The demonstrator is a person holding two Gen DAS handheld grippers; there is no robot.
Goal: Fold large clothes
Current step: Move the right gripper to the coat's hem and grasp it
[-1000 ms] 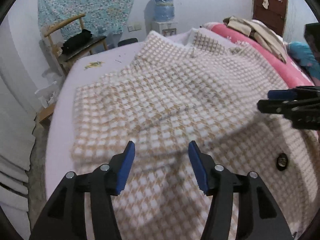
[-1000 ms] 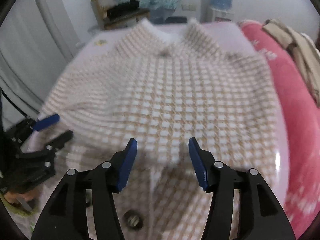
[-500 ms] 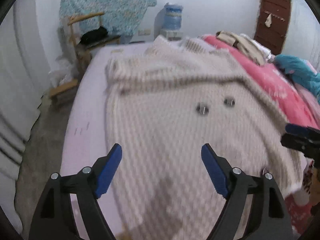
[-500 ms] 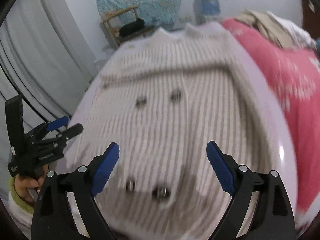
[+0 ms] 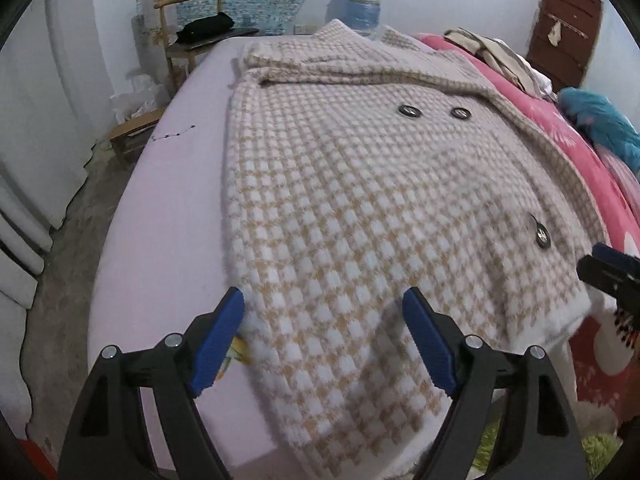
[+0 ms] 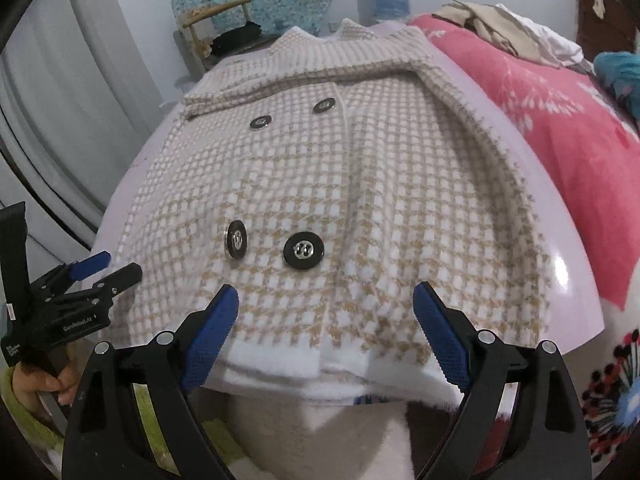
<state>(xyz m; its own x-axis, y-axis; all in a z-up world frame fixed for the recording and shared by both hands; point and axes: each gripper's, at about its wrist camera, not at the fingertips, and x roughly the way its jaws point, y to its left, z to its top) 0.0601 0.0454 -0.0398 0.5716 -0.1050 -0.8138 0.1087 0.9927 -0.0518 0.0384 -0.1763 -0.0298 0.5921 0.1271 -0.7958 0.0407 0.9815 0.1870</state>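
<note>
the checked coat (image 5: pixel 360 216) lies flat on the lilac bed (image 5: pixel 168 184), collar toward the far wall, hem at the near edge, long axis running away from both cameras. left gripper (image 5: pixel 323 338) and right gripper (image 6: pixel 326 330) hover spread wide, holding nothing. the hem overhangs; a careless tug could slide the heavy coat off

Left gripper (image 5: pixel 323 312) and right gripper (image 6: pixel 326 308) — black frames, silver screws; blue ribbed jaws; white lettering.
</note>
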